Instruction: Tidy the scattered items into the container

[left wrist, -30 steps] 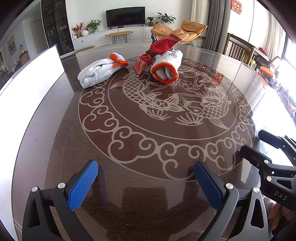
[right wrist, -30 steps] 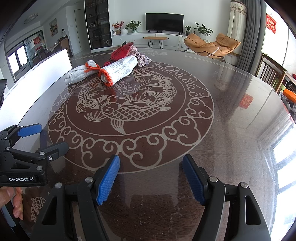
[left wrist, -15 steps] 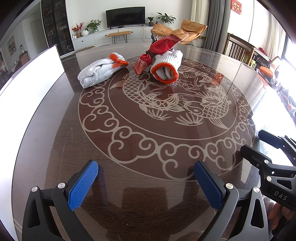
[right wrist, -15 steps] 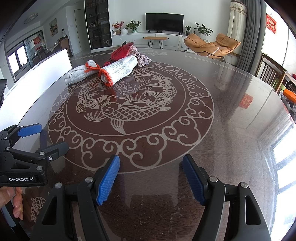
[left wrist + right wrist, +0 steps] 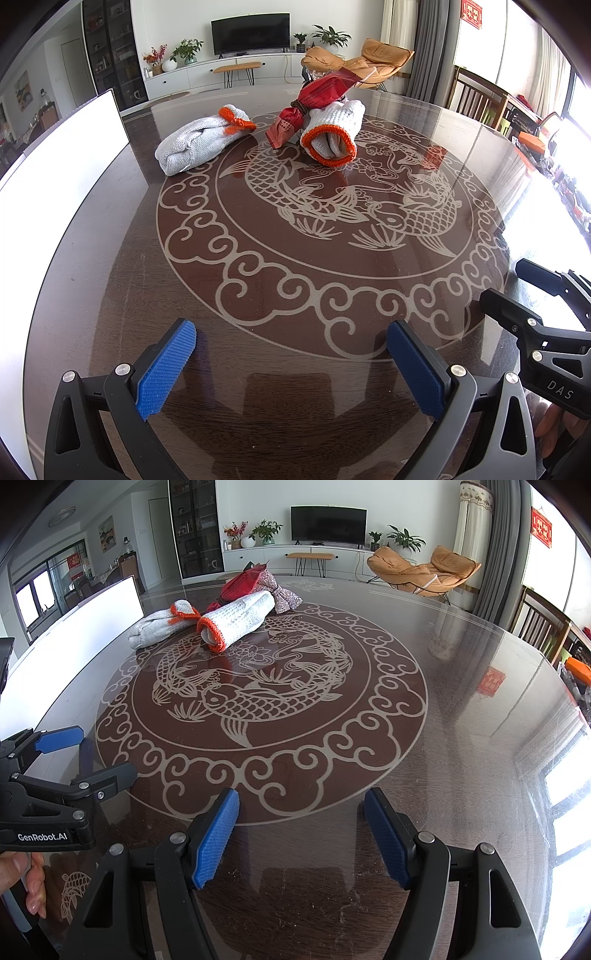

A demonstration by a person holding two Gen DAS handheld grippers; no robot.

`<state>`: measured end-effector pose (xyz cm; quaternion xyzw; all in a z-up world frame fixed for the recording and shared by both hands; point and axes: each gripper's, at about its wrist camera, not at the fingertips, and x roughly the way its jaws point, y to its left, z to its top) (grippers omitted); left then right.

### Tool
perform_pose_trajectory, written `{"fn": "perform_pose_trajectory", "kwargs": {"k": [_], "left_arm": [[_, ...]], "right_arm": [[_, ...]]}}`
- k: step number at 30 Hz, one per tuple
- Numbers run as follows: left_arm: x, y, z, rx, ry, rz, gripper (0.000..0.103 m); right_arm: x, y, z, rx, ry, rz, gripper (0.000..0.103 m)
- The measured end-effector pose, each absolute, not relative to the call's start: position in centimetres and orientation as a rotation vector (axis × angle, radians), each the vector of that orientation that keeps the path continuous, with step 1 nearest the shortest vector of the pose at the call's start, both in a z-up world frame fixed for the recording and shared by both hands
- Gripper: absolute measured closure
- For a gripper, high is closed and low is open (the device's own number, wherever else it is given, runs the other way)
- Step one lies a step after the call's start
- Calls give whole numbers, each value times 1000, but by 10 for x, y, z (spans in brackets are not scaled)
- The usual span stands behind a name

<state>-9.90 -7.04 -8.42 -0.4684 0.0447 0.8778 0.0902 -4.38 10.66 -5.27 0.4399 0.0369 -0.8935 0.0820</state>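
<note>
My left gripper [image 5: 85, 753] carried "GenRobot.AI" in white on its black body; my right gripper [image 5: 532, 284] carried "DAS". Print on the red packet [image 5: 317, 99] was unreadable.

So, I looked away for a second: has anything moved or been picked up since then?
Nothing visibly changed. Both grippers, left and right, are open and empty over the table, as before. The two rolled gloves and the red packet lie where they were, beside the white container.

Bare table [image 5: 295, 295] before piled gloves [image 5: 328, 136]
</note>
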Motion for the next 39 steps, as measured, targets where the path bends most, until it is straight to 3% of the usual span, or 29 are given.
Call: {"fn": "perform_pose_trajectory", "kwargs": {"k": [39], "left_arm": [[-95, -73, -83, -1400, 121, 2624, 0]], "right_arm": [[-48, 106, -52, 1287, 69, -2630, 30]]}}
